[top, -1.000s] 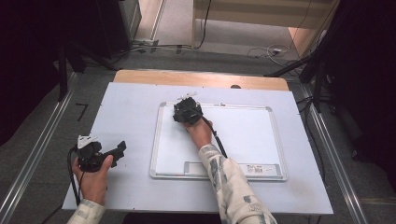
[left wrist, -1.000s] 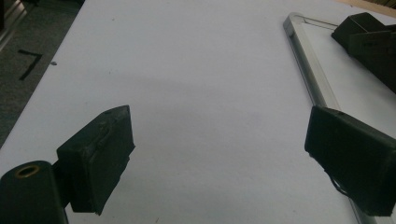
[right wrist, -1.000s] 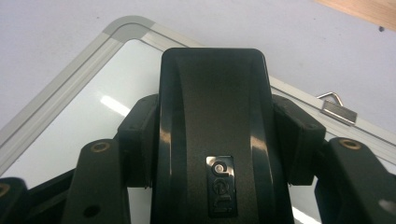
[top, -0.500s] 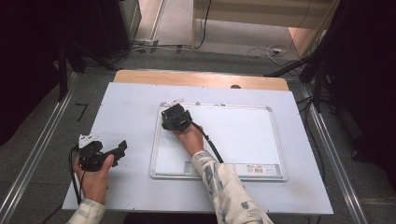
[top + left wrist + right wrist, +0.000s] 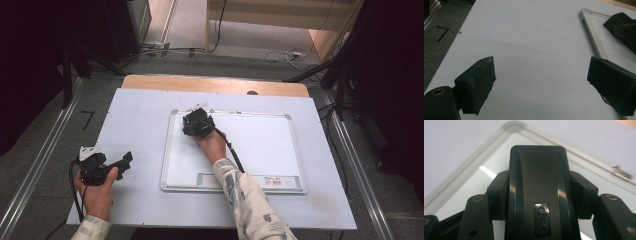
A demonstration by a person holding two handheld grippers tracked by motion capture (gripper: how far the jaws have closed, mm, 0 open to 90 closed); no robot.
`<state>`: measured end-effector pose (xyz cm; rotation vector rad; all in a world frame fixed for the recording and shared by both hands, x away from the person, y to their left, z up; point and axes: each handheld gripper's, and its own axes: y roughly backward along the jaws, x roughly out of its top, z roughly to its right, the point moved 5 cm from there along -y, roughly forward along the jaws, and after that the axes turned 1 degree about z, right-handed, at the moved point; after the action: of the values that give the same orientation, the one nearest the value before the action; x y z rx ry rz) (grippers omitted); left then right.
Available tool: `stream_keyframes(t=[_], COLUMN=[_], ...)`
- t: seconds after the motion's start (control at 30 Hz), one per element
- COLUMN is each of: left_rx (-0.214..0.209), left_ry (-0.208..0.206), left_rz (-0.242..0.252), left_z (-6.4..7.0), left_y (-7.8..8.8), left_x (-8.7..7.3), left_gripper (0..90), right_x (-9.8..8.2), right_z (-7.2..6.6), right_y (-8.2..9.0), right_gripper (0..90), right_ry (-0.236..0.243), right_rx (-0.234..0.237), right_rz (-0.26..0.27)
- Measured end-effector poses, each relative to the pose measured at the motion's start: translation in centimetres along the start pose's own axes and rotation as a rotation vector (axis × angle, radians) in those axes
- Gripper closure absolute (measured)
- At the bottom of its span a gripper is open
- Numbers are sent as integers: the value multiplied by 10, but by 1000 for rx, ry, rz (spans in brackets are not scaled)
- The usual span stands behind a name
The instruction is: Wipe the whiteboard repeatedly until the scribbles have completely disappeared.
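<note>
Nearest, left gripper (image 5: 122,162) resting on the pale table (image 5: 140,120), well apart from the board, jaws spread wide with nothing between them. Farther on, right gripper (image 5: 192,120) clamped across the sides of a black eraser (image 5: 537,187), pressed flat on the whiteboard (image 5: 260,145). Eraser sitting at the board's far left corner (image 5: 512,127), long axis running along the jaws, front end aimed at that corner.

a black eraser (image 5: 537,192) with a glossy curved back and a small silver label sits flat on the whiteboard (image 5: 260,150), near its far left corner, clamped on both sides between two black jaws.
</note>
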<state>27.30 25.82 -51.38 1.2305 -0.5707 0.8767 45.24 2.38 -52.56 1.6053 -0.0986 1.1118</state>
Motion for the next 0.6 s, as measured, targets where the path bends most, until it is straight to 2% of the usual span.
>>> stream_keyframes(t=[0.1,0.2,0.33,0.47,0.53,0.6], left_rx=[1,-5,-8,-12,-11,-12], left_ry=[-2,-6,-7,-6,-7,-7], left_rz=[-1,-3,-2,1,-2,-4], left_z=[2,4,4,5,5,6], left_y=[-1,-2,-3,-3,-4,-5], left_x=[0,0,0,1,1,1], left_gripper=[83,83,83,84,83,83], right_x=[-6,-13,-21,-23,-23,-23], right_z=[-20,-33,-40,-40,-40,-44], right_y=[6,13,21,25,28,33], right_gripper=[380,380,380,382,383,384], right_ry=[36,59,65,57,76,143], right_rx=[28,47,50,44,28,-5], right_rz=[7,10,10,8,12,29])
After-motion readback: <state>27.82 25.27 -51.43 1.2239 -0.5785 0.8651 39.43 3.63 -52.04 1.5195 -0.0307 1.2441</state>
